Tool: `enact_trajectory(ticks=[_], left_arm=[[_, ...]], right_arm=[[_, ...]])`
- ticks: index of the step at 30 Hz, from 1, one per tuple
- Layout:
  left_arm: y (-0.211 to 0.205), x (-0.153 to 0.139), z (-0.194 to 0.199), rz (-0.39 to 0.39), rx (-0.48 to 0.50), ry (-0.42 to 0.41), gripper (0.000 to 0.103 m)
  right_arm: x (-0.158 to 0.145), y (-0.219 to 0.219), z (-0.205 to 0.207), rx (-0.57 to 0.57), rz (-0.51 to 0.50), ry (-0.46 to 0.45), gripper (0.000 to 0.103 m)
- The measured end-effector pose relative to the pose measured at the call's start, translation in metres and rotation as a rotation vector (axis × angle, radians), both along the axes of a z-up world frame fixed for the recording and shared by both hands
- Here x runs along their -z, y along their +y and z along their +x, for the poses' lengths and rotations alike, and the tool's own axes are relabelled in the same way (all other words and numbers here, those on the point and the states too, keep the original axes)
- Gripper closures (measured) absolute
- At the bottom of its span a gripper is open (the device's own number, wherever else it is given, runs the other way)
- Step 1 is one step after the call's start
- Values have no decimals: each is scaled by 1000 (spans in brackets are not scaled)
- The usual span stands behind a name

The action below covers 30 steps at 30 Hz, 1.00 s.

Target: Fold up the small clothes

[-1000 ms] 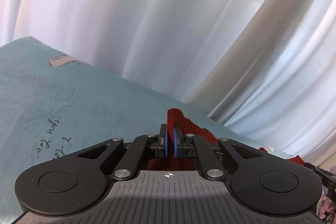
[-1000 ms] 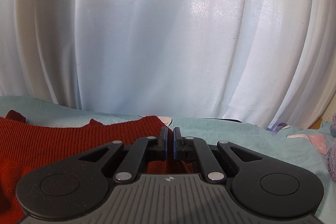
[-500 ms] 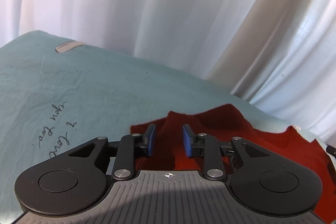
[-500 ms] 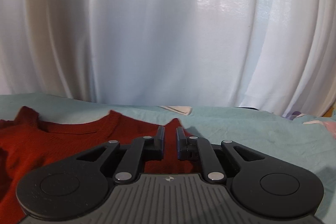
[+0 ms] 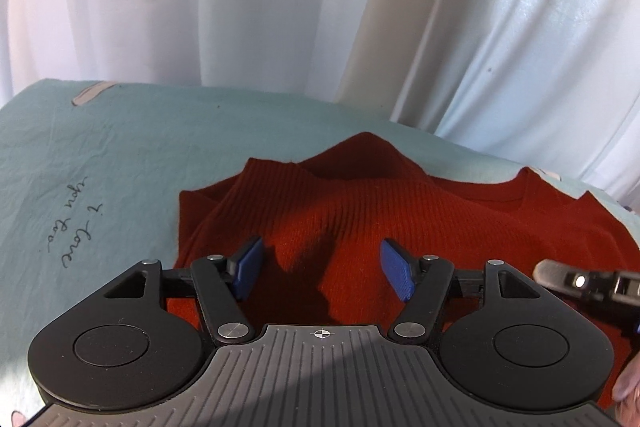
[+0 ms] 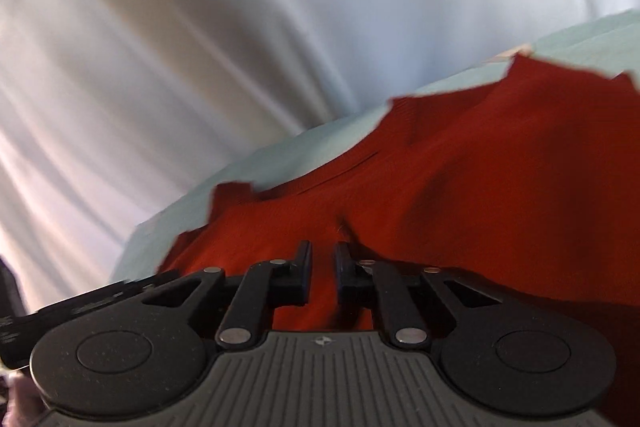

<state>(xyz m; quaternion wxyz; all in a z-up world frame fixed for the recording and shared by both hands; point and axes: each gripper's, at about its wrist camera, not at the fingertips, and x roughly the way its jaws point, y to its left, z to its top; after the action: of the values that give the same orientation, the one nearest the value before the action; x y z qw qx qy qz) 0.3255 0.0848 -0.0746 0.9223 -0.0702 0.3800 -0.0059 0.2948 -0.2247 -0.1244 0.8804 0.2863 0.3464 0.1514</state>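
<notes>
1. Opening above the red sweater (image 5: pixel 360 195), the left gripper (image 5: pixel 320 247) spreads its jaws wide; nothing sits between its pads.
2. The sweater lies on the teal sheet (image 5: pixel 120 147), its neckline at 1 o'clock from that gripper.
3. The right gripper (image 6: pixel 320 247), at 3 o'clock, has narrow, almost-touching jaws; blur hides any pinch.
4. Suggested technique: grip 1 edge per tool, lift evenly, and lay the fold without dragging.

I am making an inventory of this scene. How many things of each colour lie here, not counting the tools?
Red: 1, the sweater
Light teal: 1, the sheet under it
White: 1, the curtain behind
Total: 3
</notes>
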Motion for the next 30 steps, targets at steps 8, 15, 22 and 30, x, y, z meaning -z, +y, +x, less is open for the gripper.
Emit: enact_trajectory(ticks=[8, 15, 22, 30], left_arm=[[26, -4, -14, -49, -55, 34, 32], [68, -4, -59, -242, -102, 46, 30], [84, 8, -75, -202, -168, 111, 33], [113, 21, -94, -542, -173, 210, 28]], right_arm=[[-41, -41, -48, 212, -279, 2, 86], [-26, -51, -111, 145, -210, 58, 57], [-40, -54, -130, 249, -386, 74, 64], [-61, -22, -134, 80, -182, -7, 64]])
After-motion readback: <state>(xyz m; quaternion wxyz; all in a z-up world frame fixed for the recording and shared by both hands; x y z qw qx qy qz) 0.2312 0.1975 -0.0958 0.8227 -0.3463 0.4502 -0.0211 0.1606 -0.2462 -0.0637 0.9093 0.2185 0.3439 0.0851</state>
